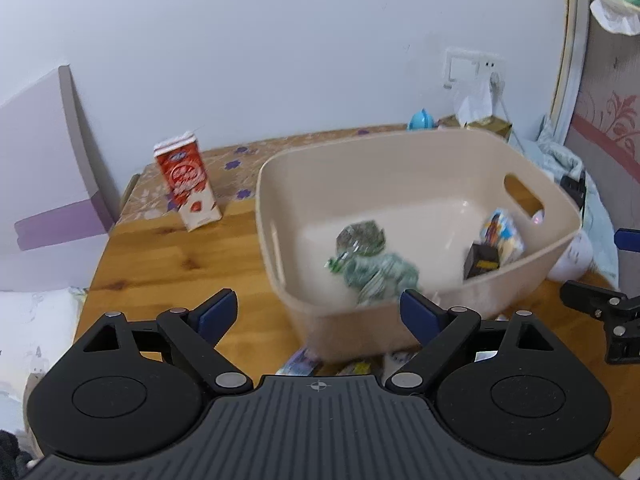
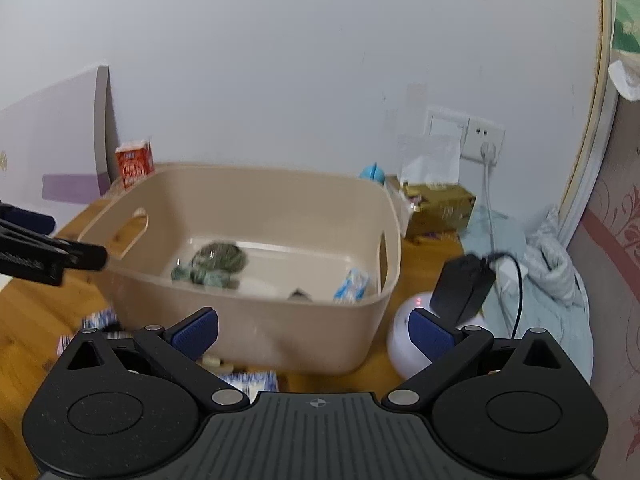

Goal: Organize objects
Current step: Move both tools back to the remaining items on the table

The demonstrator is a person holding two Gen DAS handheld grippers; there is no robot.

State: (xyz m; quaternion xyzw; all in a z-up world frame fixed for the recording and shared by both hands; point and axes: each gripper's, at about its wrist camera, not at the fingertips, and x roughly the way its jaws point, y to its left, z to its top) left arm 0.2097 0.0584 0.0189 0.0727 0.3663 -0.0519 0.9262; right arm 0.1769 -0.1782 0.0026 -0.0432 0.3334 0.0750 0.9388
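Observation:
A beige plastic bin [image 1: 440,168] with handle cut-outs stands on the wooden table. Inside it lie green wrapped packets [image 1: 372,256], a blue-and-white packet [image 1: 502,232] and a small dark box [image 1: 482,260]. My left gripper [image 1: 320,312] hovers open over the bin's near wall, nothing between its blue pads. In the right wrist view the same bin [image 2: 300,328] shows the green packets [image 2: 212,264] and the blue-and-white packet [image 2: 352,284]. My right gripper [image 2: 314,334] is open and empty near the bin's front wall. Loose packets [image 2: 250,382] lie on the table before the bin.
A red-and-white milk carton [image 1: 188,184] stands upright left of the bin. A white round device [image 2: 404,344], a black adapter [image 2: 464,288] with cable, a gold box [image 2: 440,208] and crumpled cloth [image 2: 552,264] crowd the right side. A wall is close behind.

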